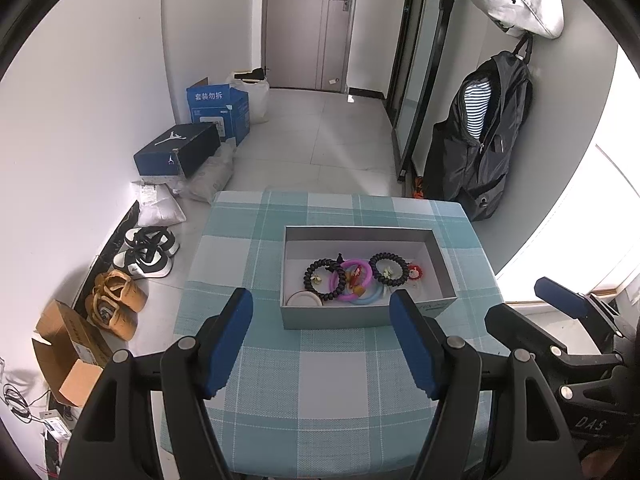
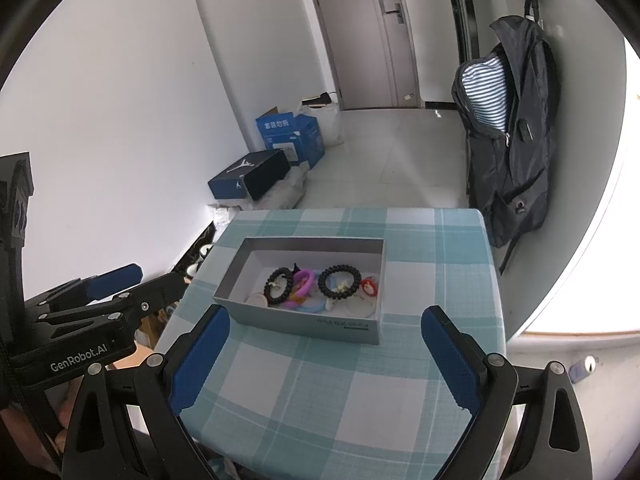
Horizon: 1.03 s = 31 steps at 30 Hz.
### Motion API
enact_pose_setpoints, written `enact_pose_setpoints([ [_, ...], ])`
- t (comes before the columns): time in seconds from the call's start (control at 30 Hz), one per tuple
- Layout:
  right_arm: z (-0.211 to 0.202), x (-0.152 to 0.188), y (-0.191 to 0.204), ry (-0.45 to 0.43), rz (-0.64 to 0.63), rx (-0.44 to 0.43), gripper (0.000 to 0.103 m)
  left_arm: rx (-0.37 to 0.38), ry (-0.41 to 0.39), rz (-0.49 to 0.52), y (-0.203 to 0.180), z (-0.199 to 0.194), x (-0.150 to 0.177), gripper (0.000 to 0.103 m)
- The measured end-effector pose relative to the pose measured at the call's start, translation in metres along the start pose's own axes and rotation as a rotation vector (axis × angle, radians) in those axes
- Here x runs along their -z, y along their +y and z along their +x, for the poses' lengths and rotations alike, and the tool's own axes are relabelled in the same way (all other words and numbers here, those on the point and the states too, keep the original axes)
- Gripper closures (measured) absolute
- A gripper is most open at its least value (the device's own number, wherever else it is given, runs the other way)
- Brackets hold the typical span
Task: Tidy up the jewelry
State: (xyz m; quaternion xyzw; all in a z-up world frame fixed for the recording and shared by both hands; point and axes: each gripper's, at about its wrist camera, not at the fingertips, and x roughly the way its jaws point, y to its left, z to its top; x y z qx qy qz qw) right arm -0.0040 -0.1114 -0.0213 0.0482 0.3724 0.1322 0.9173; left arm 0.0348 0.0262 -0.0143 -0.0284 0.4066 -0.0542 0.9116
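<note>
1. The table (image 1: 280, 380), covered in a teal-and-white checked cloth, fills the lower middle of both views and carries only the box.
2. The grey cardboard box (image 1: 340, 320) sits open at the centre of the left wrist view and centre-left of the right wrist view. It looks light and stiff, so I judge that a push on its wall would slide it on the cloth. Printing on its near wall is upside down in the right wrist view and I cannot read it.
3. The left gripper (image 1: 322, 342) stands at the bottom of its frame with jaws apart and empty, short of the box. The right gripper (image 2: 324, 356) is likewise spread wide and empty, near the box's front wall.
4. Two black coiled hair ties (image 1: 387, 268) lie inside the box: soft, springy and light, best pinched across the coil.
5. The pink ring (image 1: 354, 281) and the light blue ring (image 1: 366, 299) overlap beneath them. They seem smooth, rigid plastic, likely slippery, so take hold across the band.
6. A small red charm (image 1: 415, 271) lies at the right end of the box and looks fiddly to take hold of.
7. Readable writing: "GenRobot.AI" on the left gripper's body at lower left of the right wrist view, "DAS" at lower right of the left wrist view, and a Jumpman logo on the blue shoebox (image 1: 176, 156) on the floor.
</note>
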Motion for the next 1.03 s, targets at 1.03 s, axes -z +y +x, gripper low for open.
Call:
enact_pose_setpoints([
  [1.03, 0.0017, 0.0014, 0.0018, 0.003, -0.004, 0.005, 0.006, 0.010, -0.008, 0.001, -0.0050, 0.0006, 0.0018, 0.036],
])
